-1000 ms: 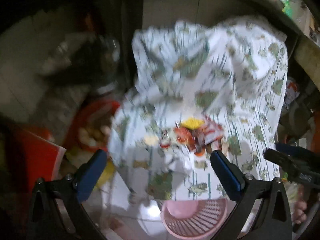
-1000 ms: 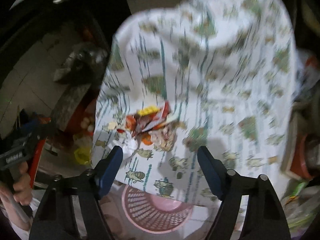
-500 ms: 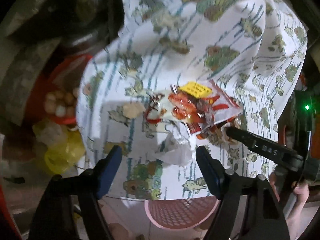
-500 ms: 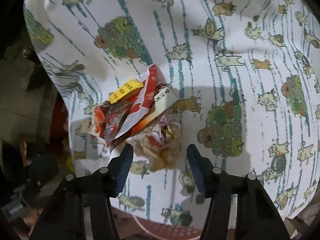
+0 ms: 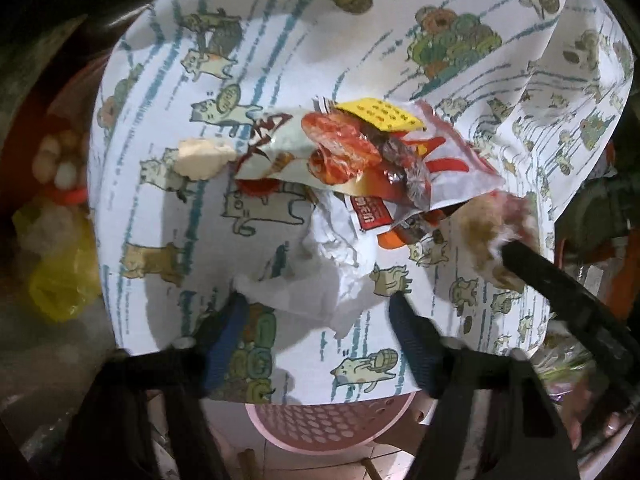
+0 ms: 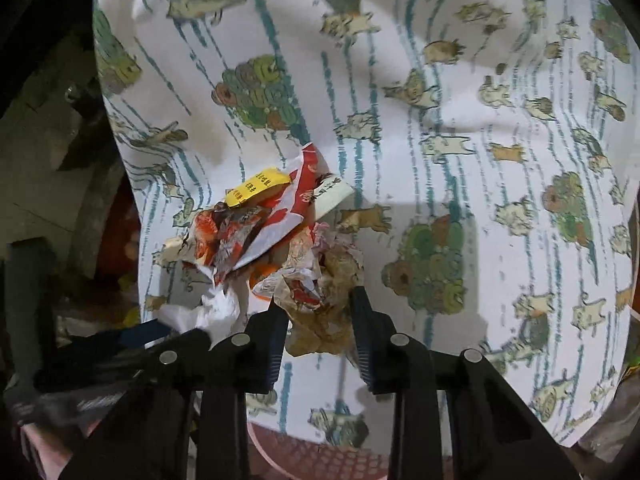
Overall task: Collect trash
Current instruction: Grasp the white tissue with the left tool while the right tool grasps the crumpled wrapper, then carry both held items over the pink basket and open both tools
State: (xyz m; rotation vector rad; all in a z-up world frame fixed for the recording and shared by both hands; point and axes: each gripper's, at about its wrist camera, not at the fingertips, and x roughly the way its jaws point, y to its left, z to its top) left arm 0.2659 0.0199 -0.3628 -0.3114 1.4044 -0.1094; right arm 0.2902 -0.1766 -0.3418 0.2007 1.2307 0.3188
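Note:
A pile of trash lies on a cat-print cloth point(image 5: 400, 40): a red and white snack wrapper point(image 5: 360, 160), a yellow tag point(image 5: 380, 118), a pale crumb point(image 5: 204, 156), a white crumpled tissue point(image 5: 320, 272) and a brown crumpled wrapper point(image 6: 320, 304). My left gripper point(image 5: 316, 308) points down at the tissue, which sits between its closing jaws; only one fingertip touches its edge. My right gripper point(image 6: 320, 308) is closing, with both pads against the brown wrapper point(image 5: 488, 232). One blue finger of the left gripper point(image 6: 136, 334) shows by the tissue point(image 6: 208, 312).
A pink perforated basket point(image 5: 328, 428) stands on the floor below the cloth's near edge, also visible in the right wrist view point(image 6: 320, 460). To the left lie a yellow plastic bag point(image 5: 60, 280) and a red bowl point(image 5: 68, 196) of pale round things. Dark clutter rings the cloth.
Both grippers came down close to the trash pile and their jaws narrowed. The right one now brackets the brown wrapper, the left one the white tissue.

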